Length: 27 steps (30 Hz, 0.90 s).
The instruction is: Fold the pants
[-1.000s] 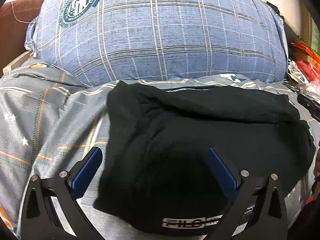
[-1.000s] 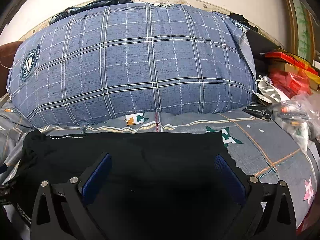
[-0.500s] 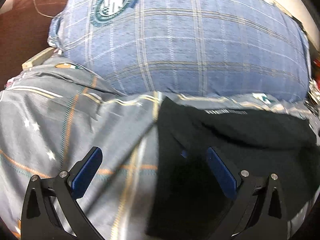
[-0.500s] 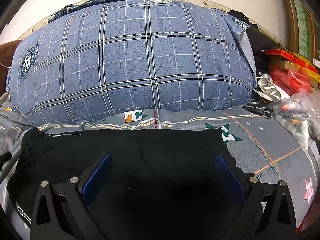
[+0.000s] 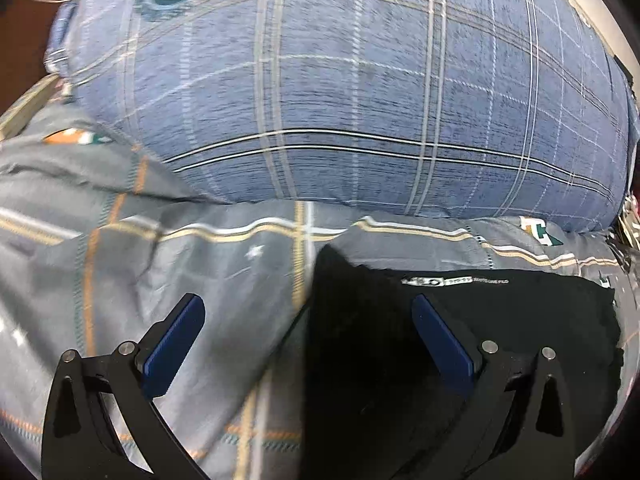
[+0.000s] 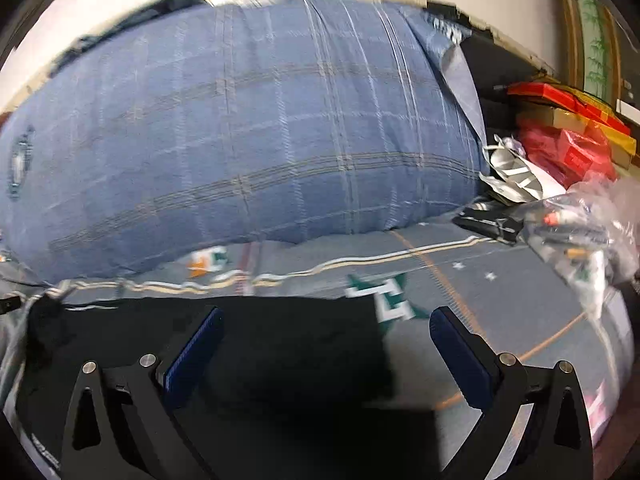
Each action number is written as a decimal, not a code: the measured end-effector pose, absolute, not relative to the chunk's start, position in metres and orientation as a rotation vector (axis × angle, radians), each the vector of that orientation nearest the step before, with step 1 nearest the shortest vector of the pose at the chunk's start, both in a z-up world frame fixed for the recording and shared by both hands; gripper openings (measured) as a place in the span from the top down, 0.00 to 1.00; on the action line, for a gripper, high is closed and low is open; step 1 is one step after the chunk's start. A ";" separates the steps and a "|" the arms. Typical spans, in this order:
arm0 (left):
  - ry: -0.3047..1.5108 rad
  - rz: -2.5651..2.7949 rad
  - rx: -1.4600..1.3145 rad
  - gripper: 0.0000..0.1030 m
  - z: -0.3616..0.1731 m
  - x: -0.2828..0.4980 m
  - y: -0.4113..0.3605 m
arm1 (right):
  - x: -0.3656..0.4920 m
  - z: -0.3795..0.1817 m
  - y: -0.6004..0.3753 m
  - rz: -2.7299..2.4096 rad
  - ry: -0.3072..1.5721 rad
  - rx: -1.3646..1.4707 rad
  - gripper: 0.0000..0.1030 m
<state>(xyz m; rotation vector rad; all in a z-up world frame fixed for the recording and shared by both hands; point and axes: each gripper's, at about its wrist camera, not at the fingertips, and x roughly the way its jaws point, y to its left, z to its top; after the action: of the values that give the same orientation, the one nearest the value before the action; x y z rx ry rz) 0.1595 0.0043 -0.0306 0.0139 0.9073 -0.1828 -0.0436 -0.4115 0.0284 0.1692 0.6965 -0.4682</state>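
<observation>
My left gripper hangs with its blue pads spread wide and nothing between them, and through its camera I see the left edge of the black pants running right between the two fingers: the left pad sits over bare grey bedsheet, the right pad over the dark cloth. The pants lie flat on the sheet as a folded dark block, a white printed logo strip showing along their far edge, just short of the big blue plaid pillow that fills the back of the bed. My right gripper is spread just as wide and grips nothing; from its camera the pants reach from the left of the frame to a right edge that falls between its fingers, so the left pad is above the fabric and the right pad above the sheet with its green and white motif. Both views are smeared with motion blur, so I cannot tell whether either pad touches the cloth. Off to the right of the bed I make out red boxes and a crumpled clear plastic bag beside the pillow.
</observation>
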 end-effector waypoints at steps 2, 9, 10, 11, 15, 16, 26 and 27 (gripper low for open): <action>0.923 -0.219 0.029 0.00 -0.034 0.164 -0.004 | -0.034 0.030 -0.437 -0.483 0.694 0.217 0.01; 0.967 -0.337 0.031 0.03 -0.045 0.181 -0.017 | -0.003 -0.015 -0.494 -0.462 0.761 0.425 0.13; 0.967 -0.349 0.011 0.06 -0.045 0.184 -0.016 | 0.003 -0.025 -0.500 -0.445 0.790 0.457 0.19; 0.968 -0.363 -0.004 0.10 -0.046 0.187 -0.016 | 0.006 -0.032 -0.502 -0.438 0.809 0.463 0.23; 0.997 -0.394 -0.013 0.36 -0.053 0.191 -0.020 | 0.014 -0.053 -0.504 -0.428 0.859 0.458 0.29; 1.001 -0.398 -0.021 0.40 -0.055 0.190 -0.020 | 0.014 -0.057 -0.505 -0.423 0.868 0.467 0.31; 0.961 -0.384 -0.077 0.88 -0.051 0.187 -0.009 | 0.018 -0.077 -0.495 -0.409 0.885 0.479 0.81; 0.957 -0.393 -0.091 0.91 -0.051 0.186 -0.006 | 0.016 -0.076 -0.494 -0.413 0.868 0.497 0.81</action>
<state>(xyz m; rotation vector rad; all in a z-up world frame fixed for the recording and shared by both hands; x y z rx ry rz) 0.1864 -0.0064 -0.0506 -0.0907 0.9570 -0.3926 0.0162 -0.4943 -0.0759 0.4969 0.8677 -0.4128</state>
